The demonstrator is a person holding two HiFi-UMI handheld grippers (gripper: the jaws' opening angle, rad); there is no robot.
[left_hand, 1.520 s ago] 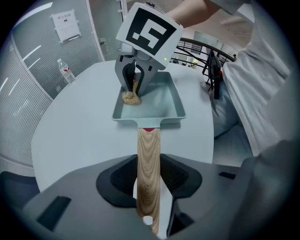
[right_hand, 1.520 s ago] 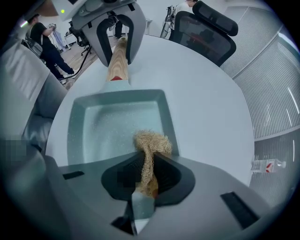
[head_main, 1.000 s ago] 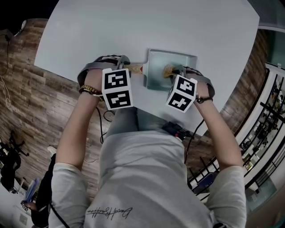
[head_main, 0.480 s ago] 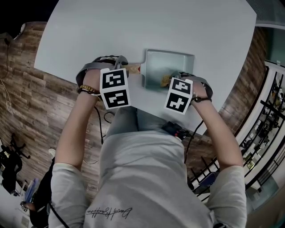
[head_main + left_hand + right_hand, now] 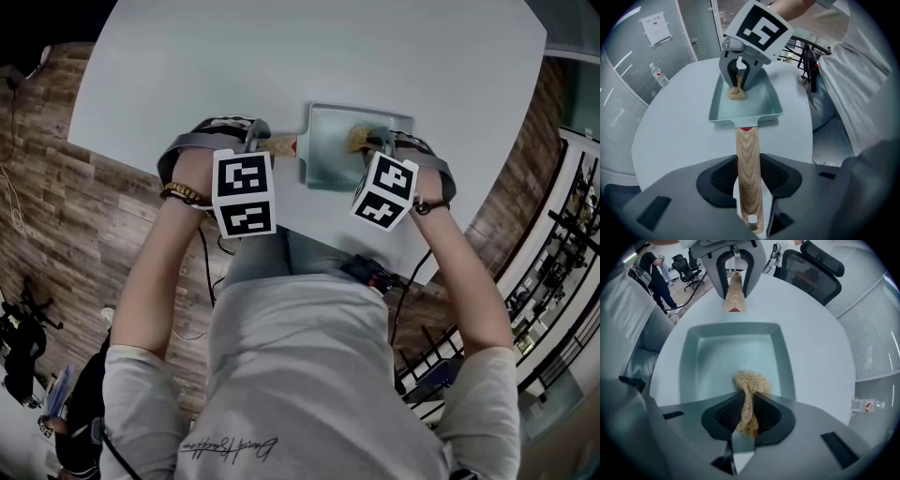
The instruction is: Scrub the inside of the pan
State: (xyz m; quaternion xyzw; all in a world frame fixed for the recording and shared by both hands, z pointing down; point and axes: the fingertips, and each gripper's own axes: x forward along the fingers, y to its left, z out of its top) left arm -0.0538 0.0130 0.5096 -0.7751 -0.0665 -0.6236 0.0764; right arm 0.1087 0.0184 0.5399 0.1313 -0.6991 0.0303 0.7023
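Jaws of the left gripper (image 5: 749, 180) clamped the wooden handle (image 5: 746, 154) of the pan (image 5: 761, 101), while the right gripper (image 5: 744, 416) pinched a straw-coloured scrubber (image 5: 751, 380) inside the pan, at the end farthest from that handle.

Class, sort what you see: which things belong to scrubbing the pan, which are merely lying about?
In use: pale green rectangular pan with wooden handle; tan fibrous scrubbing pad; left gripper on handle; right gripper holding pad.
Lying about: clear plastic water bottle; black office chair.
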